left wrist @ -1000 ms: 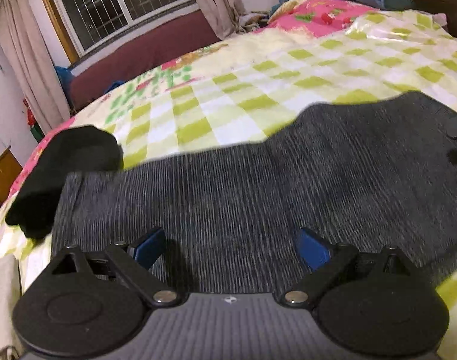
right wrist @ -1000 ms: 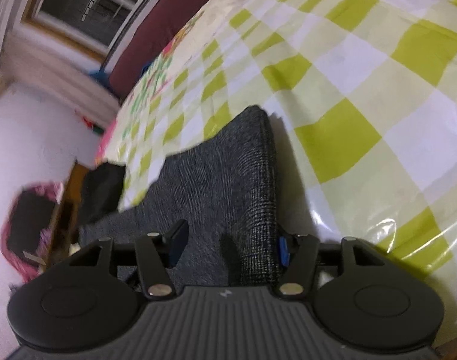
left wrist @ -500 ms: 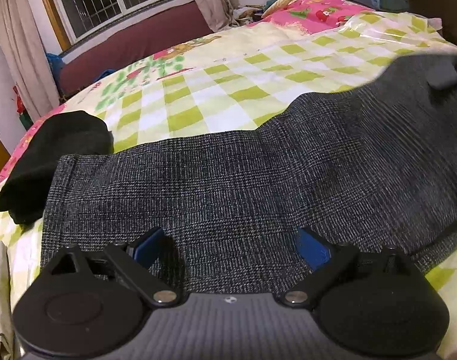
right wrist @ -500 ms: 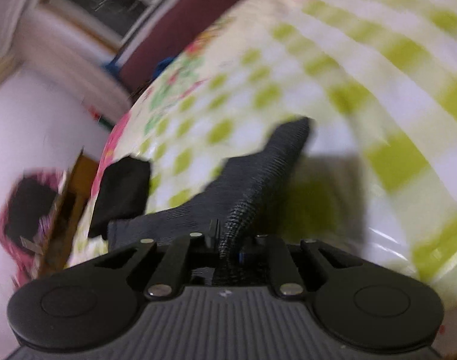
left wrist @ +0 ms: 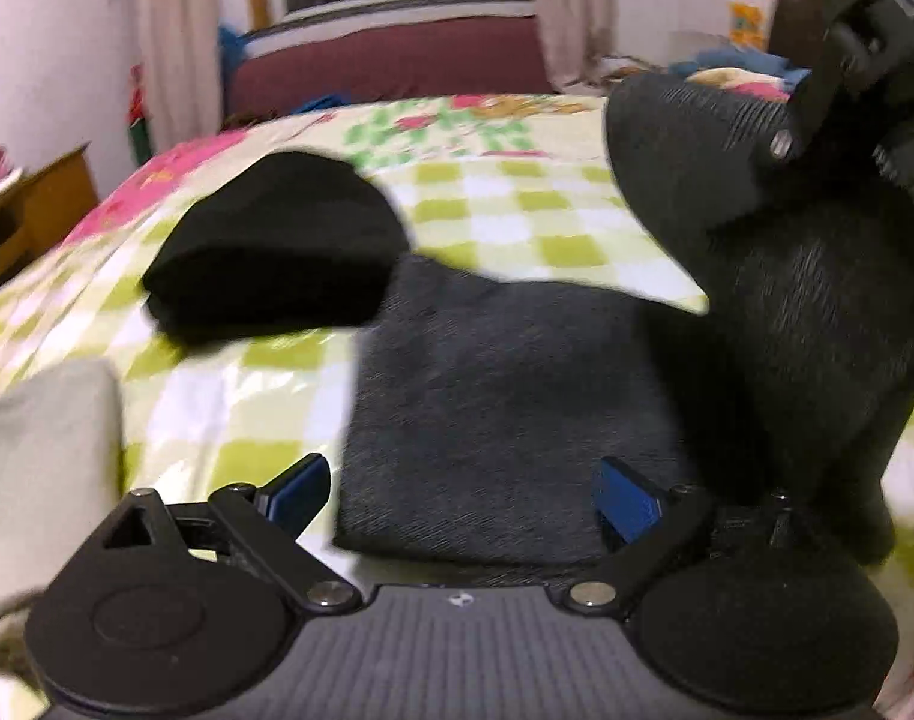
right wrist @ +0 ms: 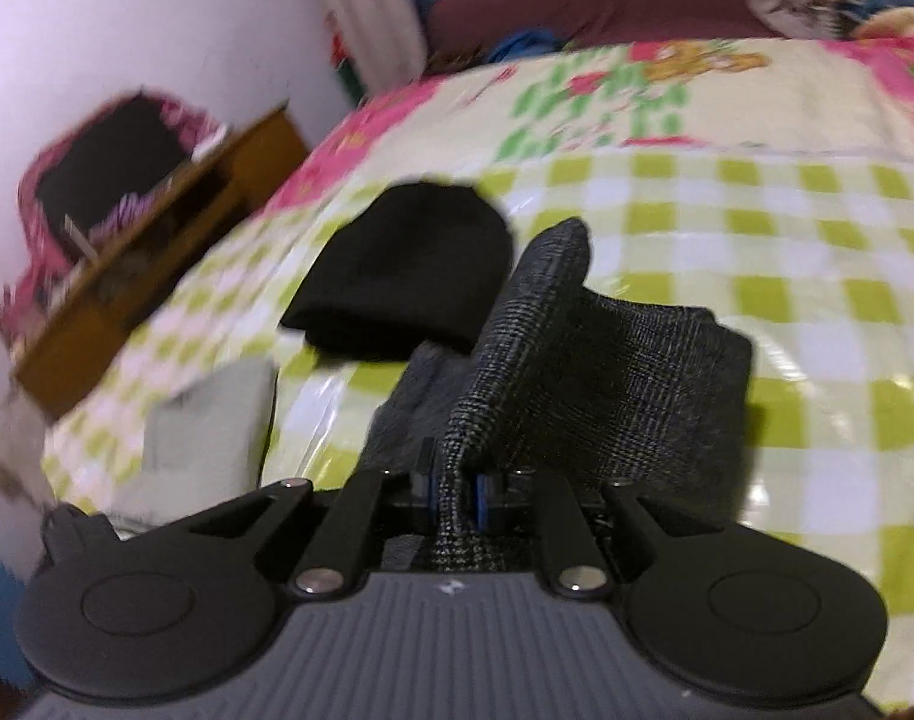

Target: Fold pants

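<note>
The grey checked pants [left wrist: 505, 396] lie on the green-and-white checked bed cover [left wrist: 517, 222]. My left gripper [left wrist: 460, 501] stands open low over the pants' near edge, with one blue pad on either side of the cloth and neither pressing it. My right gripper [right wrist: 457, 489] is shut on an end of the pants [right wrist: 577, 360], which rises from the bed in a fold. In the left wrist view the right gripper [left wrist: 799, 120] hangs at the upper right with the lifted cloth draped below it.
A folded black garment [left wrist: 276, 246] lies just beyond the pants' left end. A pale cloth [left wrist: 42, 468] sits at the near left. A wooden cabinet [right wrist: 156, 240] with a pink bag [right wrist: 108, 162] stands beside the bed, and a window is at the back.
My right gripper shut on the pants' end, lifted it and carried it left over the rest. The left gripper slid to the pants' left end and stayed open.
</note>
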{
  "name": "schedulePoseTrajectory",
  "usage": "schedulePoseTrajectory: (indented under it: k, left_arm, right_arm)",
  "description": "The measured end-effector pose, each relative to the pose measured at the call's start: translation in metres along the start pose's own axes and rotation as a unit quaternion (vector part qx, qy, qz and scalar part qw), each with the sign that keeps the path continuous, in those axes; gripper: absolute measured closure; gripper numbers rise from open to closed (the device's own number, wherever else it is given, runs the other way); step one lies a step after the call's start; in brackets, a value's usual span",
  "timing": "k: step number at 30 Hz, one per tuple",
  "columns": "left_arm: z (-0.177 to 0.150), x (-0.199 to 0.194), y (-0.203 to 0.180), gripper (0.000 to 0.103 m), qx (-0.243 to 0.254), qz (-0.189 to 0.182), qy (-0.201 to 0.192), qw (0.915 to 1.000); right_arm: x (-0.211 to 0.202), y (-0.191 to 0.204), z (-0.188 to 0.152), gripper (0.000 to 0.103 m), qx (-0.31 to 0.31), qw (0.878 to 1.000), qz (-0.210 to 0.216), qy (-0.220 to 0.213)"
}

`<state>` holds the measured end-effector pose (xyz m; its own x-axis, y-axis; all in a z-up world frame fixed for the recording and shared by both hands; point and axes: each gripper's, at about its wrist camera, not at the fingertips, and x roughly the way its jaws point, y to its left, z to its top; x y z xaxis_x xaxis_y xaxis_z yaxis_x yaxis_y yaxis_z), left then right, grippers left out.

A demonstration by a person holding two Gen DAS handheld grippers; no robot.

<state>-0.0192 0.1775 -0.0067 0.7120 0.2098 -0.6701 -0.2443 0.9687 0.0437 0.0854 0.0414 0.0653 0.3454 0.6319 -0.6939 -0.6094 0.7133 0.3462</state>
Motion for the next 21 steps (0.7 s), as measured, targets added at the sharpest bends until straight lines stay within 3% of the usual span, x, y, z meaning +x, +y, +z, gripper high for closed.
schedulePoseTrajectory:
  k: [5, 15, 21]
  left_arm:
    - [-0.006, 0.01, 0.025, 0.0, -0.044, -0.007, 0.028, 0.9986]
    - [-0.012, 0.003, 0.047, 0.0, -0.094, -0.02, 0.023, 0.9951]
    - [-0.015, -0.005, 0.056, 0.0, -0.101, 0.013, 0.012, 0.9947]
  right_arm:
    - [0.042, 0.03, 0.003, 0.091, -0.019, 0.999, -0.011, 0.029]
    - [0.089, 0.056, 0.0, 0.09, -0.042, 0.997, -0.029, 0.065]
    - [0.117, 0.045, 0.003, 0.074, 0.023, 0.997, 0.006, 0.078]
